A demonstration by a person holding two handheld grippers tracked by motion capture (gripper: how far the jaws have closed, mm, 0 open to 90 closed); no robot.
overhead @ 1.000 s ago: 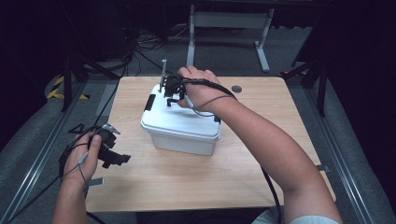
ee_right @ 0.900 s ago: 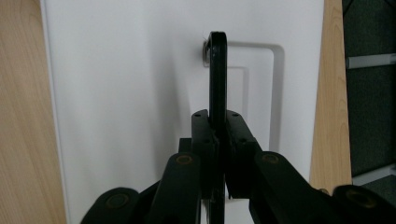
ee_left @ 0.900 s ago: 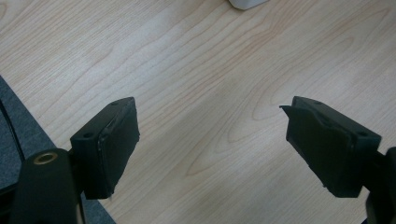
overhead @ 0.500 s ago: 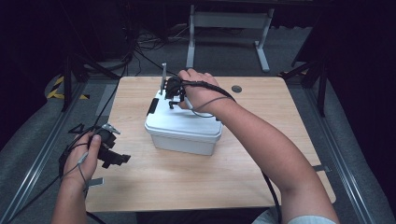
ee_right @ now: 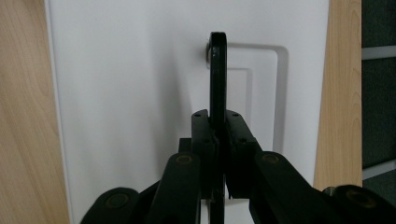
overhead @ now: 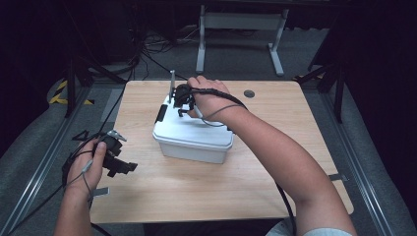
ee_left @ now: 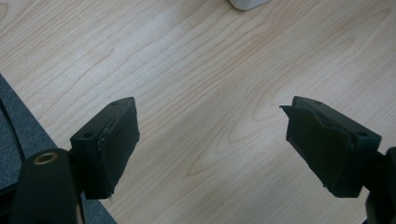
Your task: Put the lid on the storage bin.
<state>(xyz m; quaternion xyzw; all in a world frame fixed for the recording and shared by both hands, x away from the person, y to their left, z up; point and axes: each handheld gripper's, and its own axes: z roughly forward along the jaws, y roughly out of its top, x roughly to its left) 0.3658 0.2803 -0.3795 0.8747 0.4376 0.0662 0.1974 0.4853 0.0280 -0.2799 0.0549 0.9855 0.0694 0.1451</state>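
Reaching across the wooden table (overhead: 275, 187), a person's right hand (overhead: 209, 96) holds the right tongs (ee_right: 218, 122) clamped on the thin black handle (ee_right: 218, 74) of a white lidded box (overhead: 194, 135), which sits near the table's middle. In the right gripper view the handle stands edge-on between the closed jaws, above a recessed panel in the white lid (ee_right: 126, 93). A black latch (overhead: 160, 114) shows on the box's left end. At the table's left edge the left hand (overhead: 88, 164) holds the left tongs (ee_left: 212, 140) with jaws spread wide over bare wood, gripping nothing. A small dark disc (overhead: 249, 93) lies on the table toward the far right, well apart from the box.
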